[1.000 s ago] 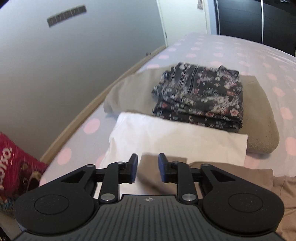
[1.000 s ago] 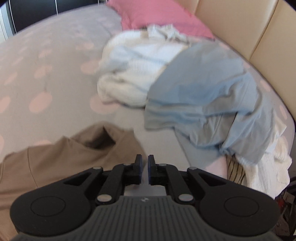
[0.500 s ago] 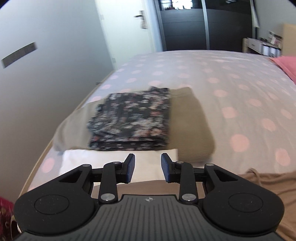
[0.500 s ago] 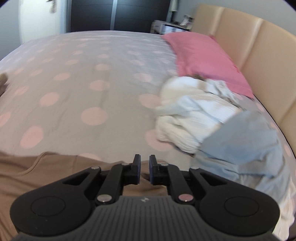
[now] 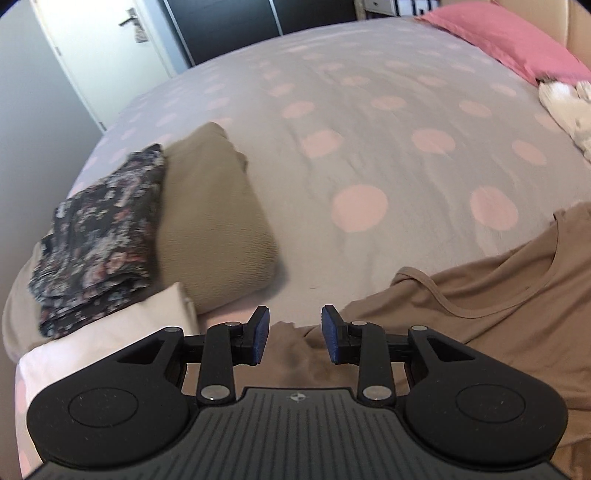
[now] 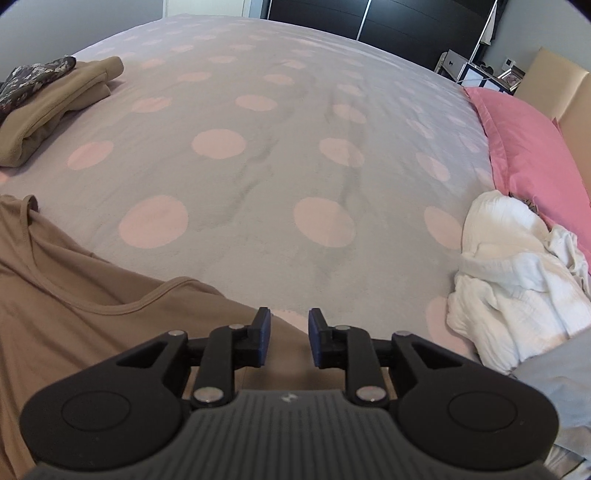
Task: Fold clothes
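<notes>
Broadly, surface: a bed [image 6: 280, 206] under a grey cover with pale pink dots, filling both views
Room: a white door [image 5: 107, 48] and dark wardrobe fronts [image 6: 369, 18] beyond the far edge; a padded beige headboard [image 6: 554, 85] on the right
Pillow: a pink pillow [image 6: 528, 144] lies against the headboard
Containers: none can be made out
Folded stack: a dark floral garment [image 5: 99, 229] lies on a folded olive-brown piece [image 5: 214, 221], with a white folded piece [image 5: 110, 325] just beside them
Unfolded pile: a white crumpled garment [image 6: 517, 273] near the pillow, grey-blue cloth [image 6: 554, 387] in front of it
Task garment: the tan top [image 5: 498, 295] is spread flat at the near edge of the bed, neckline toward the far side
Left hand-held gripper [image 5: 294, 334]: released, over the top's left shoulder, nothing pinched
Right hand-held gripper [image 6: 289, 338]: jaws opening, over the top's right shoulder edge, nothing gripped
</notes>
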{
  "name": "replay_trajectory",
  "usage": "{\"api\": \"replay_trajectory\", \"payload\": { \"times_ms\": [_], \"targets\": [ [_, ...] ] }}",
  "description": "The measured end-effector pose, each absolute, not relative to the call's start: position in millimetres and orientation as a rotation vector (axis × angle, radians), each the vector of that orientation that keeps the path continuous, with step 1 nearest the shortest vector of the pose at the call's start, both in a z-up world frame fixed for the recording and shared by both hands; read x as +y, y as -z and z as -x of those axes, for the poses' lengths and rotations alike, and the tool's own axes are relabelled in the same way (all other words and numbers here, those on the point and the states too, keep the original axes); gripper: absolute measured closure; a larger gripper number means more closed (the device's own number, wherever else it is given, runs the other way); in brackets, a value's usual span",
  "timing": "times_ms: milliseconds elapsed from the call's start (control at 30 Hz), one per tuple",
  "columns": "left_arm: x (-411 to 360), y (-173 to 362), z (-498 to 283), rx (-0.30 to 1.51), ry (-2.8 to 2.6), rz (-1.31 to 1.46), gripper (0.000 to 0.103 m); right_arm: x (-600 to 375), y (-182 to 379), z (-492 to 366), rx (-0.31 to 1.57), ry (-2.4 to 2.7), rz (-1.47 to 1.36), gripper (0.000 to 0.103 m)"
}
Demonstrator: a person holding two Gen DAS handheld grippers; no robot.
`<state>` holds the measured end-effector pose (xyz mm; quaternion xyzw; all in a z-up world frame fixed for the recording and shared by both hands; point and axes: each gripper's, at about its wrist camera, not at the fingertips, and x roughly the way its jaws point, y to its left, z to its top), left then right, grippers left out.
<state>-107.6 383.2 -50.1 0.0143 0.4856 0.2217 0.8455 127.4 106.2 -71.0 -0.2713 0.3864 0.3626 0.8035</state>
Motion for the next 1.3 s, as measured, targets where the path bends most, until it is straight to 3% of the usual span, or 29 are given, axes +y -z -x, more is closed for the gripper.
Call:
{"api": "replay_trajectory", "payload": {
  "times_ms": [100,233,333,500,567,600,667,700,1067,1300],
  "targets": [
    [385,64,94,1.039,-0.415,-0.035,0.074,106,80,-142,0.891,-0.795,0.531,0.069],
    [382,80,80,1.067,-0.316,-0.016,0.073,103,90,-153,0.982,-0.842,0.458,0.066],
    [375,93,72,1.098,-0.280,-0.057,0.065,105,93,-150,0.957,-0.876,0.484,0.060],
    [370,109,66,1.143,-0.273,-0.095,0.065,113,105,-154,0.943,-0.866,0.521,0.057],
    [369,109,66,1.147,-0.272,-0.092,0.070,115,110,-154,0.973,-0.879,0.520,0.061],
    [368,108,66,1.150,-0.270,-0.091,0.073,115,112,-152,0.989,-0.889,0.525,0.076],
    [364,107,67,1.155,-0.260,-0.094,0.090,115,108,-146,0.966,-0.904,0.550,0.092],
    [363,105,67,1.155,-0.256,-0.093,0.093,115,105,-142,0.951,-0.911,0.563,0.094],
    [346,42,106,1.041,-0.219,-0.035,0.098,70,46,-102,0.838,-1.045,0.531,0.095],
    [320,47,142,1.114,-0.115,-0.078,0.098,41,40,-62,0.819,-1.171,0.635,0.095]
  ]
}}
